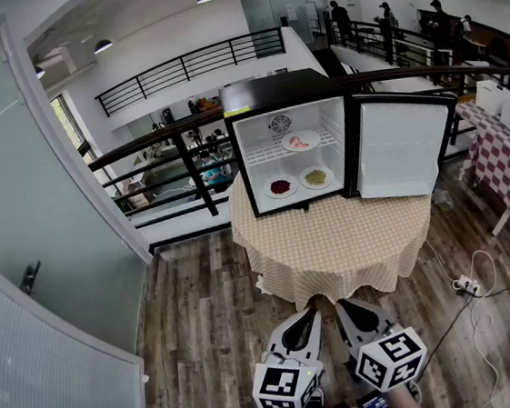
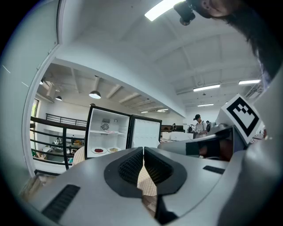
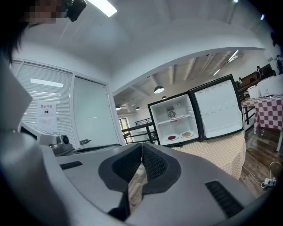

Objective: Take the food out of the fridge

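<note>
A small black fridge (image 1: pixel 289 140) stands with its door (image 1: pixel 398 147) swung open to the right on a round table (image 1: pixel 337 239) with a beige checked cloth. On its upper wire shelf lies a plate of pinkish food (image 1: pixel 300 142). On the fridge floor sit a plate of dark red food (image 1: pixel 281 187) and a plate of yellowish food (image 1: pixel 315 178). My left gripper (image 1: pixel 310 314) and right gripper (image 1: pixel 344 307) are low at the near side of the table, far from the fridge, both shut and holding nothing. The fridge (image 2: pixel 116 134) (image 3: pixel 194 115) shows small in both gripper views.
A black railing (image 1: pixel 168 163) runs behind the table. A frosted glass wall with a door handle (image 1: pixel 30 274) fills the left. A table with a red checked cloth (image 1: pixel 506 156) stands at the right, and a power strip with cables (image 1: pixel 466 285) lies on the wooden floor. People stand in the far background.
</note>
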`<state>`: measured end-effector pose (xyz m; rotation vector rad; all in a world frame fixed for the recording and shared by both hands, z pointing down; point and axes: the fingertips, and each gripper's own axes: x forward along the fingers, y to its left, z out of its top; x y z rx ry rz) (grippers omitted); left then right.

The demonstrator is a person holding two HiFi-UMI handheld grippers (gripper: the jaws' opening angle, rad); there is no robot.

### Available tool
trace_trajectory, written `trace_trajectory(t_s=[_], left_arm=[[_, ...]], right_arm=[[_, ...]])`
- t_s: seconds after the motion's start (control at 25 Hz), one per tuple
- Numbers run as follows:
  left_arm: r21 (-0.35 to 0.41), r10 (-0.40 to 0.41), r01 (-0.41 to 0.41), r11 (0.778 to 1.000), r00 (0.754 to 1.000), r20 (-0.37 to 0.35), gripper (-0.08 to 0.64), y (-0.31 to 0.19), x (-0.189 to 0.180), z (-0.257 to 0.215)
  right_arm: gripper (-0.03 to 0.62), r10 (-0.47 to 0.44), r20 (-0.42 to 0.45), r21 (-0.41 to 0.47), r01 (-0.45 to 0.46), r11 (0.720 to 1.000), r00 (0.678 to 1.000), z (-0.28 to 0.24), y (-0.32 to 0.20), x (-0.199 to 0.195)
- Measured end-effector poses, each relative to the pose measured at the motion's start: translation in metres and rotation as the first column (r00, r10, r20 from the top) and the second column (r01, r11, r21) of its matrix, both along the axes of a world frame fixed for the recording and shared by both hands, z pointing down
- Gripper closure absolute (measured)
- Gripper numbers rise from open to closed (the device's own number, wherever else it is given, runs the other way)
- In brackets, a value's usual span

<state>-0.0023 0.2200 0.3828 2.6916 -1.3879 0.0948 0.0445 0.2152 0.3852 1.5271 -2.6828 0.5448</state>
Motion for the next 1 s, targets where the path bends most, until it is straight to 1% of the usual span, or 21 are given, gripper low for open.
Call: trace_trajectory(t_s=[0.08,0.28,0.44,0.64,0.88,1.0], left_arm=[[0.001,0.001,-0.001,1.000,1.000,0.001,0.541,-0.007,0.000,0.000],[0.000,0.006,-0.006,1.000,1.000,0.003,0.541,-0.020,-0.004,0.002],[-0.003,0.005,-0.005,1.000,1.000,0.005,0.541,-0.029,-0.011,0.004],[-0.008,0.006,-0.006,1.000,1.000,0.003,0.541,-0.045,-0.025,0.006],[-0.013,0.038,-0.038,0.999,0.999,0.003,0.541,-0.060,-0.037,0.011],[-0.025,0.041,-0.041,0.999,0.999,0.002,0.541,-0.068,-0.047,0.015]], right_arm=[[0.572,-0.010,0.004,0.014,0.010,1.000,1.000,0.002,-0.008,-0.001],[0.572,-0.003,0.034,0.026,0.003,1.000,0.999,0.004,-0.022,-0.003],[0.572,0.005,0.026,0.017,-0.006,1.000,1.000,0.005,-0.032,-0.010],[0.572,-0.005,0.014,0.012,0.005,1.000,1.000,0.012,-0.045,-0.025],[0.572,0.030,0.020,0.007,-0.030,1.000,0.999,0.016,-0.060,-0.038],[0.572,0.029,0.028,0.002,-0.029,1.000,0.999,0.022,-0.066,-0.045]])
